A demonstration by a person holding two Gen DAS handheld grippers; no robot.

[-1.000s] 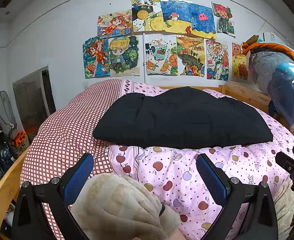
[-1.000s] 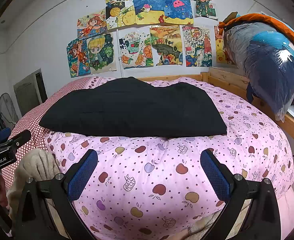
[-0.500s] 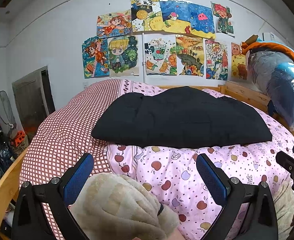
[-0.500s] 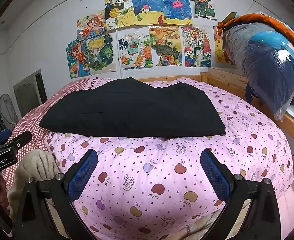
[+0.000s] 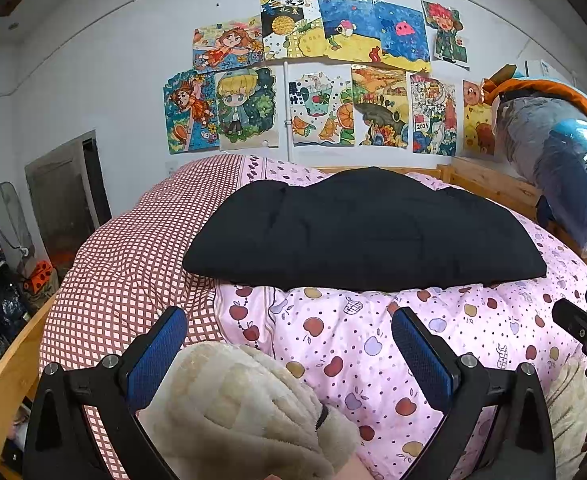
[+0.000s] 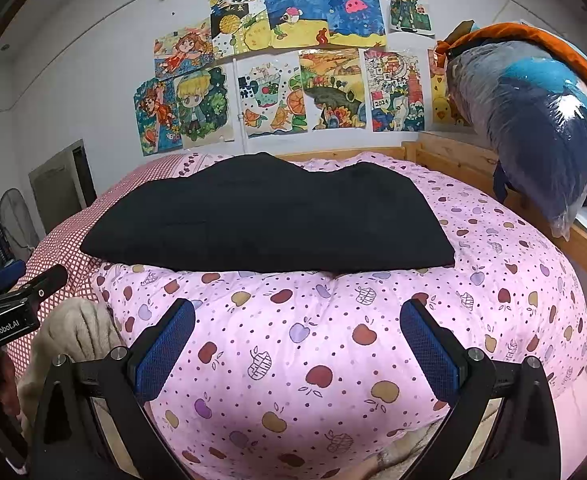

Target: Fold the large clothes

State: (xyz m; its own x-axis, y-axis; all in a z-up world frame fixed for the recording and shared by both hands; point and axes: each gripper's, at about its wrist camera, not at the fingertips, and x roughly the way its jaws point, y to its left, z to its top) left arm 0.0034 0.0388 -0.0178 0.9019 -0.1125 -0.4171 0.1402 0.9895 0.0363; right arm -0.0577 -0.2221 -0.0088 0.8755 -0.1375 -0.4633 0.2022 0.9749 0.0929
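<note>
A large black garment (image 5: 357, 232) lies folded flat on the pink apple-print quilt (image 5: 373, 344), across the middle of the bed; it also shows in the right wrist view (image 6: 269, 220). My left gripper (image 5: 289, 348) is open and empty, held back from the garment's near edge, above a beige fleece sleeve (image 5: 237, 404). My right gripper (image 6: 297, 340) is open and empty over the quilt (image 6: 293, 360), short of the garment. The left gripper's body (image 6: 9, 312) shows at the left of the right wrist view.
A red-checked quilt (image 5: 133, 256) covers the bed's left part. A wooden bed frame (image 5: 489, 184) runs along the back and right. A plastic-wrapped blue bundle (image 6: 533, 120) hangs over the right rail. Drawings cover the wall (image 5: 313, 76). A fan and crates (image 5: 1, 232) stand left.
Both views have shifted only slightly; the garment sits a touch lower in frame. Both grippers stay open and empty.
</note>
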